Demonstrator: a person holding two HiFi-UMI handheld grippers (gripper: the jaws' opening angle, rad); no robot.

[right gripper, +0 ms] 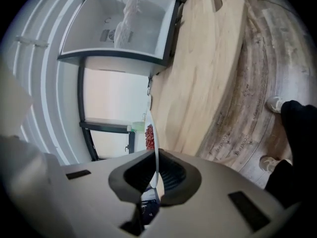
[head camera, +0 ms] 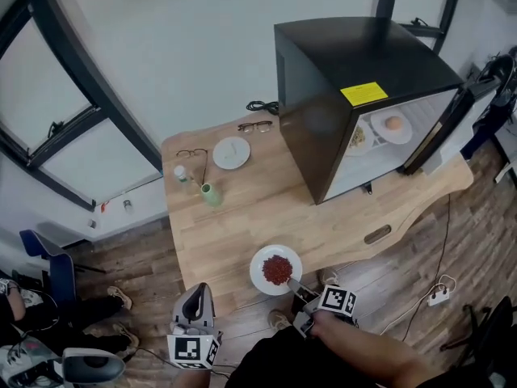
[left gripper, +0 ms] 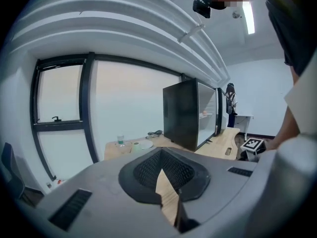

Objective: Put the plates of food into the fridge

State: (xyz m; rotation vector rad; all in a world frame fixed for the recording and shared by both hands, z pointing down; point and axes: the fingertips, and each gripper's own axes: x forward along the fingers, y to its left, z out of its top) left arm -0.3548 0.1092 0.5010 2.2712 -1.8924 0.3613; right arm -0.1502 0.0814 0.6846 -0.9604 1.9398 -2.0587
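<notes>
Closest in, the right gripper [head camera: 299, 288] has its jaws shut on the near rim of the plate of red food [head camera: 276, 270], which sits at the desk's [head camera: 266, 212] near edge; from above I cannot tell whether the plate rests on the wood or hangs just over it. The pinch takes only a thin lip on one side, so the main hazard is the plate drooping at its far side or twisting in the pads. A tilt would send the heaped food [right gripper: 148, 136] sliding off, and a slip would drop the plate onto the desk edge or the floor [head camera: 404, 281]. The left gripper [head camera: 196, 301] hangs just off the desk's near edge with its jaws drawn together at the tips and nothing between them, so it gives no support under the free side. The way to the fridge [head camera: 347, 79] looks open, with bare wood lying between. The green cup [head camera: 212, 194], the small bottle [head camera: 182, 175], the empty plate [head camera: 232, 153] and the two pairs of glasses [head camera: 255, 125] all stand well apart to the left. The tight spot is the fridge mouth. Its door [head camera: 443, 128] swings out on the right, the black frame edges the opening, and the shelf already carries two plates [head camera: 392, 125] side by side. A wide or tilted entry could knock the frame or shove those plates.
</notes>
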